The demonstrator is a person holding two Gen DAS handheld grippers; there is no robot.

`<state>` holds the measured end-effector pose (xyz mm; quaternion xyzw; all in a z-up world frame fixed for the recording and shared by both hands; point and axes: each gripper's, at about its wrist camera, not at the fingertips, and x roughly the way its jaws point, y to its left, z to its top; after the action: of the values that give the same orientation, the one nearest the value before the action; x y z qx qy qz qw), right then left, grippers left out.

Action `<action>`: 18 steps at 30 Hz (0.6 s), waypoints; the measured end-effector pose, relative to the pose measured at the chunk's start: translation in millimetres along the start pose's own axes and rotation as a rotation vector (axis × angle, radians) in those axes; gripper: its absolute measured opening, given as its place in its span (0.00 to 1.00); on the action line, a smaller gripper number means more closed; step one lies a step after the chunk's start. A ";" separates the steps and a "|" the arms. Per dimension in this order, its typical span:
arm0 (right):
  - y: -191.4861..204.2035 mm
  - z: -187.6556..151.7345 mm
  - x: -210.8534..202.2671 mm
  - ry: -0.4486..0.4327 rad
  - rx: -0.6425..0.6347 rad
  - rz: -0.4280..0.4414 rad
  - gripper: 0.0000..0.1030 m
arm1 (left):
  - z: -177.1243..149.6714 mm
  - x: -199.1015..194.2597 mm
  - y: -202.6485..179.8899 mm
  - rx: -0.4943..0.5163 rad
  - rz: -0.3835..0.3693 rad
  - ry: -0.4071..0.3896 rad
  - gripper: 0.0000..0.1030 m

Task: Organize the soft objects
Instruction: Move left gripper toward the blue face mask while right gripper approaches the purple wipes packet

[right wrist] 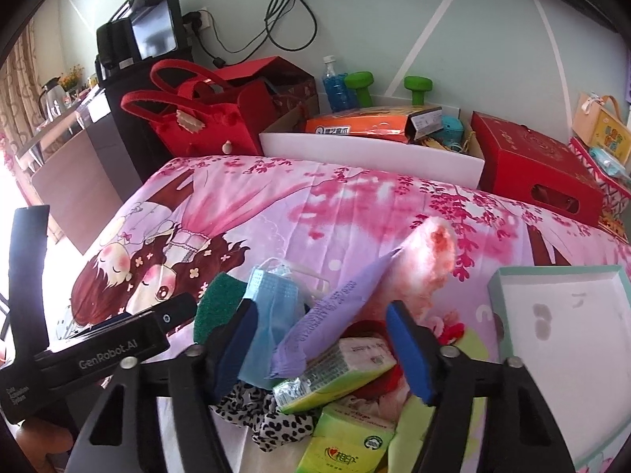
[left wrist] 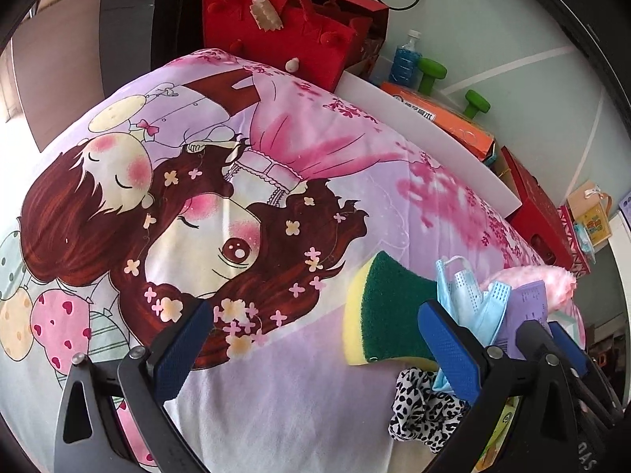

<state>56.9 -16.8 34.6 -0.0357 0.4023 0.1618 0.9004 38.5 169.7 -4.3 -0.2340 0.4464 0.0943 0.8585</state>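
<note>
Reading "GenRobot.AI" on left gripper body; purple packet print illegible. Fingers spread on both; right gripper straddling packet, contact unclear.

Bed, cartoon-print cover: sponge, blue masks, leopard scrunchie, tissue packs, open box.

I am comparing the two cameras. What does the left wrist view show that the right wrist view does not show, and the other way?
Only the left wrist view shows the balloon print on the pillow.

Only the right wrist view shows the open white box, the green tissue packs and the monitor.

Both show the cartoon pillow, green sponge, blue masks, purple packet, leopard cloth, red bag and green dumbbells.
</note>
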 end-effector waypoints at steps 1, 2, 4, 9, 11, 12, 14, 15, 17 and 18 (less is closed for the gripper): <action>1.5 -0.2 1.2 0.000 -0.006 -0.008 0.61 | 0.4 0.0 0.5 -0.004 -0.003 0.000 1.00; 2.0 -0.5 2.9 0.005 -0.007 -0.011 0.56 | 0.6 -0.1 0.7 -0.006 -0.006 -0.001 1.00; 1.0 -1.3 4.7 0.010 0.002 -0.002 0.48 | 0.4 -0.1 0.7 -0.009 -0.016 -0.002 1.00; -7.1 -2.6 5.8 0.020 0.045 0.020 0.34 | -0.8 1.8 -4.8 0.002 -0.048 0.008 1.00; -9.8 -3.3 5.1 0.019 0.058 0.030 0.31 | -1.6 2.7 -10.2 0.014 -0.070 0.014 1.00; -11.2 -3.6 4.6 0.018 0.064 0.034 0.28 | -2.1 3.0 -12.6 0.019 -0.079 0.017 1.00; -15.0 -4.7 3.4 0.018 0.080 0.038 0.28 | -3.3 3.3 -19.1 0.033 -0.101 0.022 1.00; -17.5 -5.3 2.4 0.015 0.091 0.034 0.28 | -3.9 3.3 -22.6 0.043 -0.106 0.023 1.00; -21.5 -5.9 -0.2 0.007 0.104 0.030 0.27 | -4.8 2.9 -28.2 0.064 -0.106 0.022 1.00; -23.8 -5.9 -2.4 -0.001 0.110 0.029 0.25 | -5.2 2.6 -30.2 0.071 -0.107 0.022 1.00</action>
<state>58.9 -41.1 30.7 0.0198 0.4107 0.1525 0.8987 47.4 140.6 0.7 -0.2279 0.4459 0.0296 0.8651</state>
